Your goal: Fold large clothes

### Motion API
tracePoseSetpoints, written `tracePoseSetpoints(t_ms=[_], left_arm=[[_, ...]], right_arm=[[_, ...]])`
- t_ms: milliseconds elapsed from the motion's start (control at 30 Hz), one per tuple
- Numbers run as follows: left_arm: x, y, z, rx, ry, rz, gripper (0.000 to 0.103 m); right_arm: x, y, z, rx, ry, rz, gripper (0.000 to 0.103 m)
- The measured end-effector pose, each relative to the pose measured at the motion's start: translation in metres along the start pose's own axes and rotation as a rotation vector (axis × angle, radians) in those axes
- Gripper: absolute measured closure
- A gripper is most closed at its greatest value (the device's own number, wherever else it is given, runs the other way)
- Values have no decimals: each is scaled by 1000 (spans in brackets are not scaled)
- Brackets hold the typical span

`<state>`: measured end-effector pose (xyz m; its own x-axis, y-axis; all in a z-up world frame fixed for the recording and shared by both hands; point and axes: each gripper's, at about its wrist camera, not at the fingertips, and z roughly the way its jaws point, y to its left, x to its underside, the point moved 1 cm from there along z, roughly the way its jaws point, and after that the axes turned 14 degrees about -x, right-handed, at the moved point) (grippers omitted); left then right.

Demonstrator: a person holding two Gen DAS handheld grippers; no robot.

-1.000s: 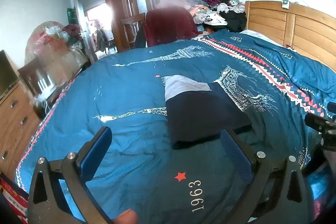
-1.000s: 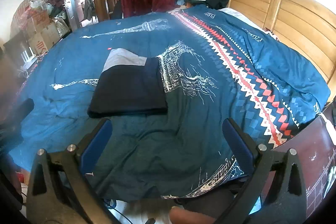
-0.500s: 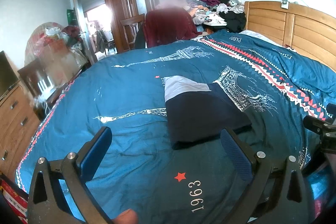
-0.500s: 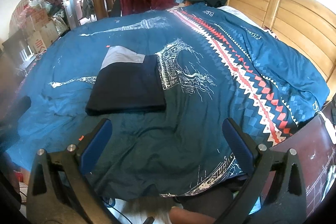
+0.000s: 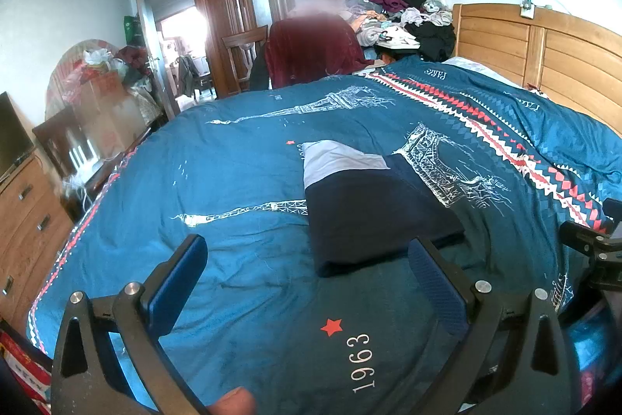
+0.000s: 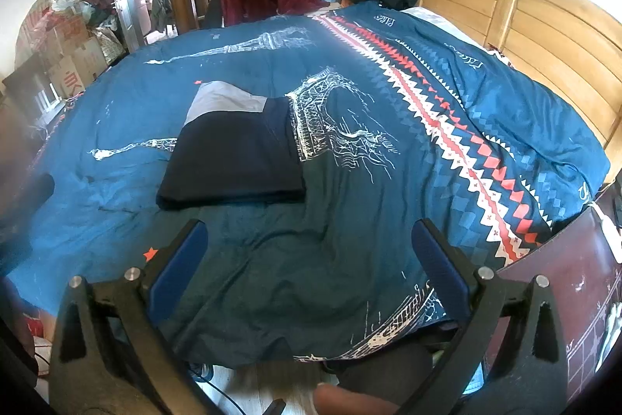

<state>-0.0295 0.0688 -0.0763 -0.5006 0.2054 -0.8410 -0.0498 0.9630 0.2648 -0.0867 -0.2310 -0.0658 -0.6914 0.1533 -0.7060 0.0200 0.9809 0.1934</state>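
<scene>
Dark garment point(image 6: 233, 158) lies folded into a neat rectangle mid-bed, at 11 o'clock from right gripper point(image 6: 307, 259). Left gripper point(image 5: 307, 279) likewise empty, jaws spread. Folding looks finished.

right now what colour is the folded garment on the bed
Dark navy with a light grey panel at its far end, clearest in the right wrist view: folded garment.

So the folded dark navy garment point(image 5: 373, 216) is lying flat on the blue Paris-print duvet point(image 5: 241, 174), with a light grey panel showing at its far end. The left gripper point(image 5: 307, 271) hovers just short of the garment's near edge, jaws spread wide with nothing between them. Past the garment's far end there's a chair draped in a maroon cloth point(image 5: 311, 49). A wooden headboard point(image 5: 544, 53) stands to the garment's right.
</scene>
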Motion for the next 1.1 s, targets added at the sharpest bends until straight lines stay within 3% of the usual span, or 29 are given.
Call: tracePoseSetpoints(t_ms=[1100], left_arm=[[4,1,0,2,0,0,0]], right_arm=[[9,1,4,-2,9,10,0]])
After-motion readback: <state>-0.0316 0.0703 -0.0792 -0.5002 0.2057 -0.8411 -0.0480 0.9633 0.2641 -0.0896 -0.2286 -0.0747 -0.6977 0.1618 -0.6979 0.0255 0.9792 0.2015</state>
